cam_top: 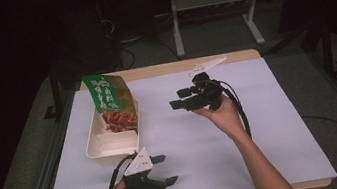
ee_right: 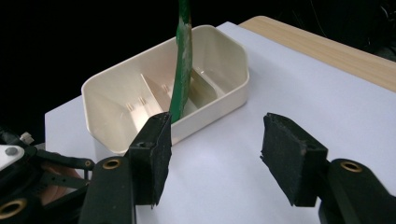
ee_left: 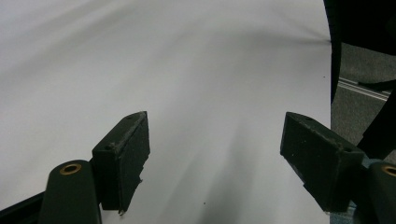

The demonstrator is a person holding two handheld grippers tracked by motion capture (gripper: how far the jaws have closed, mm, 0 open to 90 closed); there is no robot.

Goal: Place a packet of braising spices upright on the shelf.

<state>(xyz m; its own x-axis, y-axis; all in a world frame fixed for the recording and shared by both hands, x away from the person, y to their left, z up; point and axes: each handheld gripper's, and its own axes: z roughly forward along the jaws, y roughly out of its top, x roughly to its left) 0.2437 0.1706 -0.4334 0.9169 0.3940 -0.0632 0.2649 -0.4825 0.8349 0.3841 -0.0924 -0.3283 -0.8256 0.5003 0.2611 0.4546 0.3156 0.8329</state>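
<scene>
Cream divided container [cam_top: 113, 143] sits on the white sheet [cam_top: 262, 126] covering the table [cam_top: 236, 56], left of centre. A green food packet [cam_top: 112, 103] with a meat picture stands in it, leaning tilted against the far compartment, its top sticking well above the rim. In the right gripper view the container [ee_right: 219, 100] shows its inner dividers, the packet [ee_right: 183, 60] seen edge-on as a thin green strip dropping into the middle section.

Right gripper [cam_top: 180, 99] held up over mid-table in the person's right hand [cam_top: 222, 114], pointing left toward the container, near it but apart. Jaws spread wide, nothing between them; same in the right gripper view, right gripper [ee_right: 215, 149] empty with bare sheet in the gap.

Left gripper [cam_top: 165, 170] low at the near edge of the table, just in front of the container, pointing right, not touching it. Jaws wide apart and empty; left gripper [ee_left: 215, 158] in its own view looks along bare white sheet. Cables trail from both toward the person.
</scene>
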